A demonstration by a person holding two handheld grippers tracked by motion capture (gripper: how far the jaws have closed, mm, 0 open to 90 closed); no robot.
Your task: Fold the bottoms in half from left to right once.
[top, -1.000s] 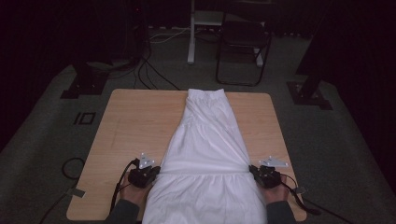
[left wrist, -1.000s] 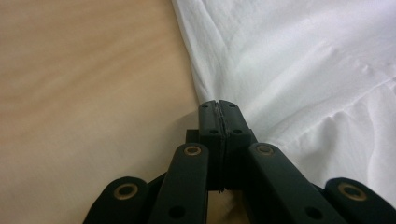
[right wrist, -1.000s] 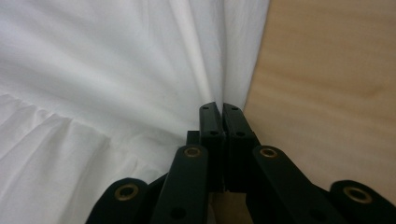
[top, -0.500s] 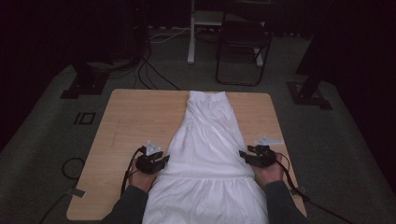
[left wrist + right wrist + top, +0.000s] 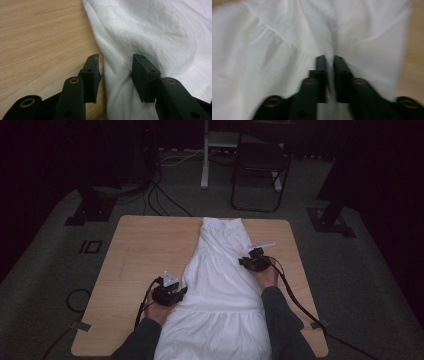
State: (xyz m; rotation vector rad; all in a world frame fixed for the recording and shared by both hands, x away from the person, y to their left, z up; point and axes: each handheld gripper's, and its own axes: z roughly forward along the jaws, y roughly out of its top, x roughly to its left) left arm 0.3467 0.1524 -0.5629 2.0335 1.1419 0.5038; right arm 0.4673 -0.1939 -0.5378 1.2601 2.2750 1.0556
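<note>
Now pinching white garment point(image 5: 220, 285) fold with right gripper point(image 5: 329, 60), jaws just closed on cloth. Left gripper point(image 5: 116, 70) spread, jaws just opening, fabric edge between, unpressed. Likely to drag or bunch if pulled one-sided; thin fold could slip out. Lying along middle of table point(image 5: 135, 250), long axis near-to-far, narrow end pointing away from person.
</note>
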